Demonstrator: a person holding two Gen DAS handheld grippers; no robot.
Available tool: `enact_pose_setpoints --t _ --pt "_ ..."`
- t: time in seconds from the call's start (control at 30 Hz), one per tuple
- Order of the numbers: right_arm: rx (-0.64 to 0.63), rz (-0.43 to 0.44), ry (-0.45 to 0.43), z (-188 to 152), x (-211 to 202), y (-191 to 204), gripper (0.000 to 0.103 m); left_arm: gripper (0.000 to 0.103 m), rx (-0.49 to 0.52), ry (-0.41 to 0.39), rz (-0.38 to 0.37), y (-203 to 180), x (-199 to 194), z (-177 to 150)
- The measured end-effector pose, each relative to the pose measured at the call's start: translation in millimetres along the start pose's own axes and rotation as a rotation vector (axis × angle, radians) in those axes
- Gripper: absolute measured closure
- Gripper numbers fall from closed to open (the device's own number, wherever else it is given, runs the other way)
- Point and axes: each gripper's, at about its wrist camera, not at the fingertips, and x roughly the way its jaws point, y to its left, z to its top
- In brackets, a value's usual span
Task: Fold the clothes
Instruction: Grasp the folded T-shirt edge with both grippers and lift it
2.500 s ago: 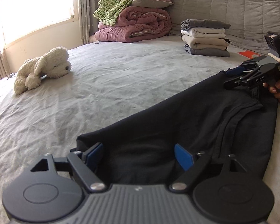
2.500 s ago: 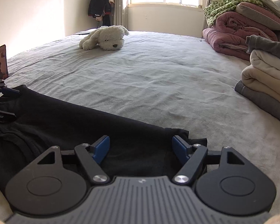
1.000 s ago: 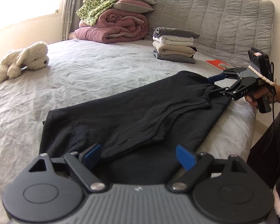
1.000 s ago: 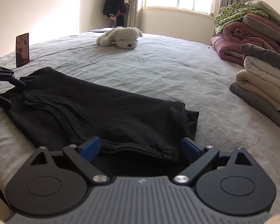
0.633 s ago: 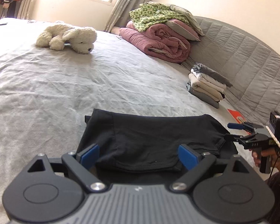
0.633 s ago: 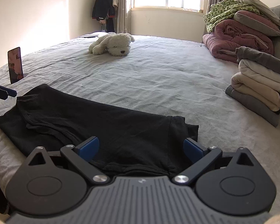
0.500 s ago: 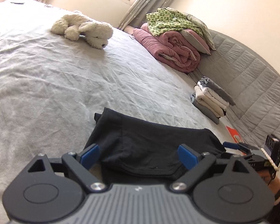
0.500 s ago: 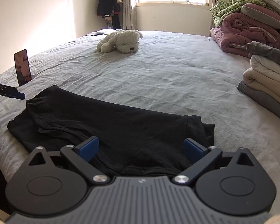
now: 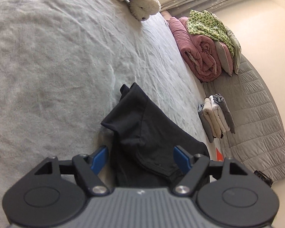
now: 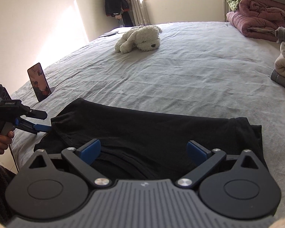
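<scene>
A black garment (image 10: 152, 129) lies folded lengthwise on the grey bed sheet (image 10: 180, 76), near the bed's front edge. My right gripper (image 10: 143, 150) hovers open over its near long side, cloth below the blue pads but not pinched. At the garment's left end my left gripper (image 10: 40, 121) is rolled onto its side, one finger above the other. In the left wrist view the left gripper (image 9: 140, 157) straddles the black garment (image 9: 142, 133) and its jaws are closing. Bare sheet still shows between the left pad (image 9: 98, 159) and the cloth.
A white plush dog (image 10: 138, 39) lies mid-bed. A phone (image 10: 39, 81) stands propped at the left edge. Folded clothes (image 9: 216, 117) and a pink duvet (image 9: 197, 53) under a green blanket sit by the grey headboard (image 9: 256, 114). A hand (image 10: 0, 138) holds the left gripper's handle.
The left gripper has rolled far onto its side and closed in on the garment's end, and its jaws have narrowed. The right gripper has lifted slightly and stayed open.
</scene>
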Motion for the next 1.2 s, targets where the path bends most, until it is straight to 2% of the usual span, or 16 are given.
enact_pose_setpoints --t 0.17,0.2,0.27,0.33,0.4,0.43,0.5,0.73,0.87,1.07,1.13,1.2 --pt "0.001 0.039 0.004 3.8 6.0 10.1 0.004 0.031 0.005 0.008 0.003 -3.0 10.1 -3.2" --pt "0.007 0.044 0.003 4.5 7.3 11.6 0.004 0.035 0.007 0.009 0.004 -3.7 11.7 -4.1" --pt "0.020 0.052 0.002 6.2 10.6 14.1 0.004 0.047 0.008 0.015 0.015 -4.3 14.8 -5.7" --pt "0.037 0.056 0.005 8.7 15.0 15.7 0.005 0.070 -0.009 0.027 0.025 -2.5 17.8 -6.4" --pt "0.055 0.060 0.007 11.1 19.5 17.4 0.016 0.086 -0.028 0.039 0.034 -0.5 20.8 -7.0" --pt "0.063 0.062 0.008 12.4 21.7 18.3 0.020 0.087 -0.033 0.035 0.036 -1.0 20.5 -7.6" --pt "0.068 0.058 0.015 14.5 26.1 19.6 0.035 0.088 -0.015 0.027 0.038 -5.3 17.3 -8.2" --pt "0.065 0.062 0.074 14.6 39.1 23.5 0.061 0.089 0.093 -0.015 -0.031 -46.0 3.7 -11.0" --pt "0.081 0.073 0.109 8.8 47.7 22.3 0.080 0.089 0.142 -0.024 -0.086 -72.5 6.5 -13.1" --pt "0.144 0.071 0.158 -0.9 62.6 12.5 0.081 0.089 0.203 -0.034 -0.194 -116.2 22.4 -16.2" --pt "0.191 0.091 0.155 -1.3 63.4 6.1 0.081 0.089 0.222 -0.032 -0.231 -131.0 32.0 -17.6" --pt "0.272 0.122 0.148 -1.0 59.9 -5.2 0.077 0.089 0.242 -0.019 -0.257 -144.5 45.1 -20.2"
